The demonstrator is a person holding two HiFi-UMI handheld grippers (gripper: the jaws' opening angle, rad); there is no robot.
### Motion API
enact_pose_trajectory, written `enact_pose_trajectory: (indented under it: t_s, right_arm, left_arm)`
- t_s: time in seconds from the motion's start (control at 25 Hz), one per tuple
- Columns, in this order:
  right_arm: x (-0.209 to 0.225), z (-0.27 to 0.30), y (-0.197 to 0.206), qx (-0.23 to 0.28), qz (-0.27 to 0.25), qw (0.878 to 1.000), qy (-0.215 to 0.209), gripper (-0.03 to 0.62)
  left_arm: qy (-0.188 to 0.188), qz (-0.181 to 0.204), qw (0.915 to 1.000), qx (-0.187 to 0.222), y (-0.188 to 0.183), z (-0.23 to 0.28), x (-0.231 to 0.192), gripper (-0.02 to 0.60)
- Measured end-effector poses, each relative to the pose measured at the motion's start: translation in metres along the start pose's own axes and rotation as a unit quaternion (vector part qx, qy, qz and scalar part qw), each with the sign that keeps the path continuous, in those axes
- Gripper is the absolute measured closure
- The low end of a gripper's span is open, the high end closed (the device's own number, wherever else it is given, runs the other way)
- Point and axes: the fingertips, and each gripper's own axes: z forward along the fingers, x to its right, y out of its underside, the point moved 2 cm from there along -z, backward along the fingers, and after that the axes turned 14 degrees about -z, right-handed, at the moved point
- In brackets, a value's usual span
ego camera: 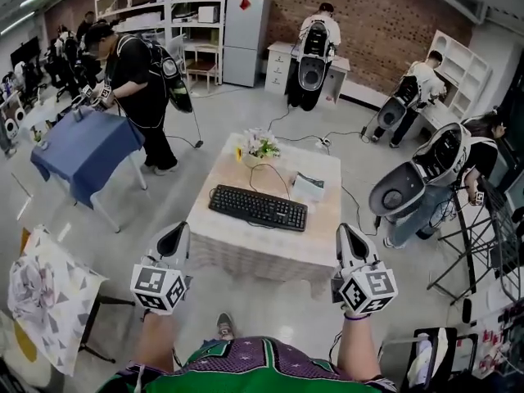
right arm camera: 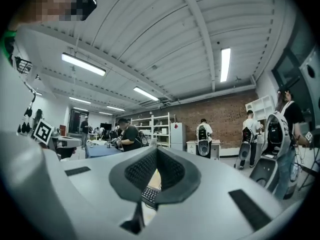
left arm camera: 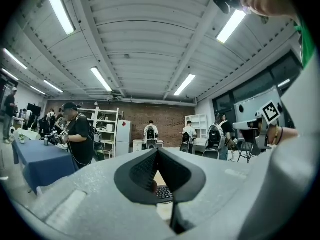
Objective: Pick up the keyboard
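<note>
The keyboard [ego camera: 258,207] lies ahead, between the left gripper [ego camera: 174,244] and the right gripper [ego camera: 349,240], both pressed together, empty.

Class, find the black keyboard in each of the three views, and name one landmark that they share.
Head view: keyboard lies mid-frame on the table.
Left gripper view: keyboard shows as a sliver, low at centre.
Right gripper view: keyboard shows as a sliver, low, just left of centre.
Shared landmark: white fridge, far behind the keyboard in all three.
</note>
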Motion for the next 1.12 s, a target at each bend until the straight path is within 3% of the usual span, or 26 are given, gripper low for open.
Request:
enact_pose_trajectory:
  t_s: [0.36, 0.6, 0.84, 1.12]
  right_arm:
    - [0.004, 0.092, 0.002, -0.002, 0.014, 0.999, 0.033, 0.594]
    - [0.005, 0.122, 0.005, -0.008, 0.016, 0.999, 0.044, 0.592]
    - [0.039, 0.129, 0.023, -0.026, 0.016, 0.998, 0.048, 0.592]
    - [0.084, 0.137, 0.033, -0.007, 0.020, 0.999, 0.027, 0.592]
  left_arm:
    - [0.045, 0.009, 0.9989, -0.011, -0.025, 0.086, -0.056, 0.565]
    - [0.073, 0.005, 0.9971, -0.020, -0.025, 0.131, -0.076, 0.565]
    - [0.082, -0.009, 0.9962, -0.029, -0.012, 0.165, -0.058, 0.565]
    - [0.055, 0.004, 0.9981, -0.029, -0.004, 0.193, -0.026, 0.563]
